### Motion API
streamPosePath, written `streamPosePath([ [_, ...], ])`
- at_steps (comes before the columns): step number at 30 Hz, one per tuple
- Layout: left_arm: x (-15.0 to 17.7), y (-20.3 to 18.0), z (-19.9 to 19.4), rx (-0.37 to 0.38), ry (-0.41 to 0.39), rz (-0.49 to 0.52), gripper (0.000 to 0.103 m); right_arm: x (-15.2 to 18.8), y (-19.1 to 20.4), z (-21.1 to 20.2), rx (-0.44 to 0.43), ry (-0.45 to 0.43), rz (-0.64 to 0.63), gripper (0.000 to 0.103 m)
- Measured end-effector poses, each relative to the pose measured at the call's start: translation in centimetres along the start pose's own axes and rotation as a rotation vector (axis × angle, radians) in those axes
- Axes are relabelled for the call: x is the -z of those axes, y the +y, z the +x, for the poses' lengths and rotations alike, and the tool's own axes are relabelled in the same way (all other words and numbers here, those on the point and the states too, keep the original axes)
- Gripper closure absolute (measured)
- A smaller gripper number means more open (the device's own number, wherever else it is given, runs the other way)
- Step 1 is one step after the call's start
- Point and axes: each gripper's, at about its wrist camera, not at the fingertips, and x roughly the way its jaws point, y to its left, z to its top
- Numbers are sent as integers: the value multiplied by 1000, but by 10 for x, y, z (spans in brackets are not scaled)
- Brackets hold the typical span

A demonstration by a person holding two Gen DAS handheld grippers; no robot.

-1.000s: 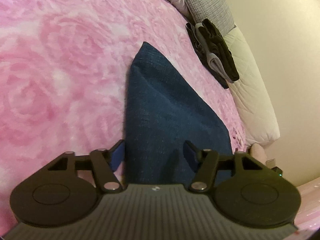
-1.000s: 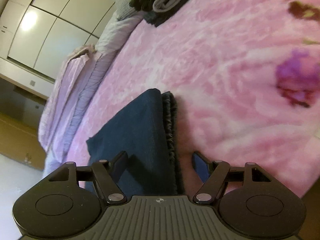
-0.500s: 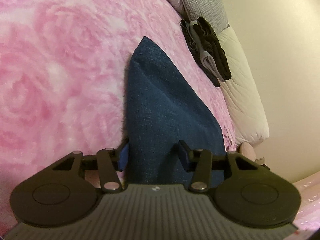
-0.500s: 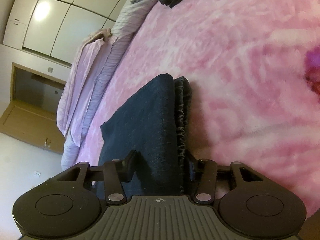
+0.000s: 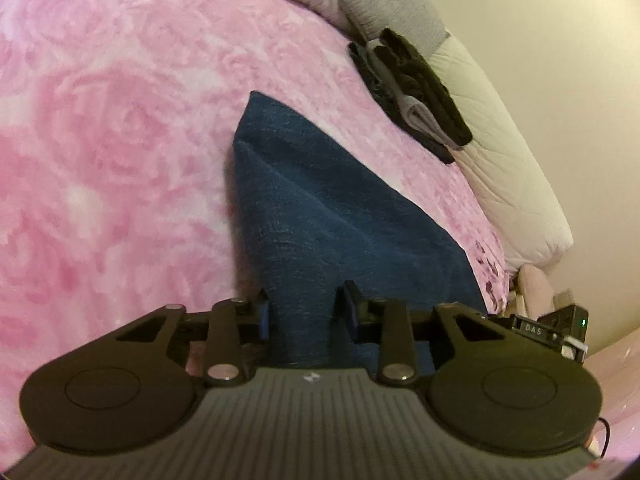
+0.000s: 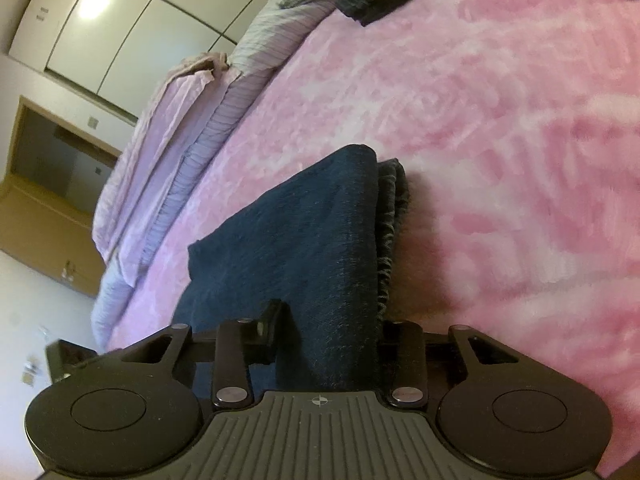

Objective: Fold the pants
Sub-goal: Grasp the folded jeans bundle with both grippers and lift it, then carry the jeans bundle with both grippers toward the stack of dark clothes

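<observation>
Dark blue folded pants (image 5: 320, 216) lie on a pink rose-patterned bedspread (image 5: 100, 140). My left gripper (image 5: 306, 310) is shut on the near edge of the pants, cloth pinched between its blue-padded fingers. In the right wrist view the same pants (image 6: 304, 240) show stacked layers with a frayed hem along their right side. My right gripper (image 6: 332, 324) is shut on the near end of the pants; its right fingertip is hidden behind the cloth.
A pile of black and grey folded clothes (image 5: 412, 92) sits at the far right of the bed beside a grey pillow (image 5: 392, 4) and a white quilted pillow (image 5: 504, 172). Lilac bedding (image 6: 180, 128) lies along the far left; wardrobe doors (image 6: 100, 20) stand behind.
Both grippers went from open around the pants' edge to shut on the cloth. Both views have tilted and the pants' near edge has lifted slightly.
</observation>
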Motion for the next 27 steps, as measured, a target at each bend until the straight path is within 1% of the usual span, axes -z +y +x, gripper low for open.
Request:
streamPosePath([
  [2, 1, -3, -3, 2, -4, 18, 80, 5, -1, 0, -1, -9, -10, 70],
  [4, 0, -9, -7, -1, -5, 17, 82, 10, 1, -2, 12, -26, -15, 70],
  [6, -6, -23, -10, -33, 0, 43, 84, 10, 12, -1, 71, -29, -24, 70],
  [9, -13, -47, -17, -66, 16, 67, 86, 6, 34, -3, 179, -2, -30, 74],
  [12, -19, -69, -24, -86, 53, 63, 87, 0, 50, -11, 243, 35, 37, 78],
  [13, -21, -78, -27, -90, 70, 59, 87, -1, 56, -16, 265, 45, 38, 79],
  [15, -24, -98, -34, -110, 97, 83, 87, -5, 72, -29, 305, 72, 43, 79],
  [16, -27, -105, -39, -108, 108, 74, 87, -8, 79, -36, 313, 78, 56, 79],
  [18, -37, -115, -49, -79, 121, 14, 88, -17, 87, -58, 313, 77, 106, 80],
  [20, -51, -125, -60, -52, 128, -46, 88, -26, 96, -80, 284, 60, 171, 80],
  [24, -88, -160, -70, 11, 133, -29, 88, -58, 124, -120, 254, 24, 180, 80],
  [27, -113, -185, -61, 46, 115, -19, 88, -89, 131, -141, 226, -31, 186, 80],
])
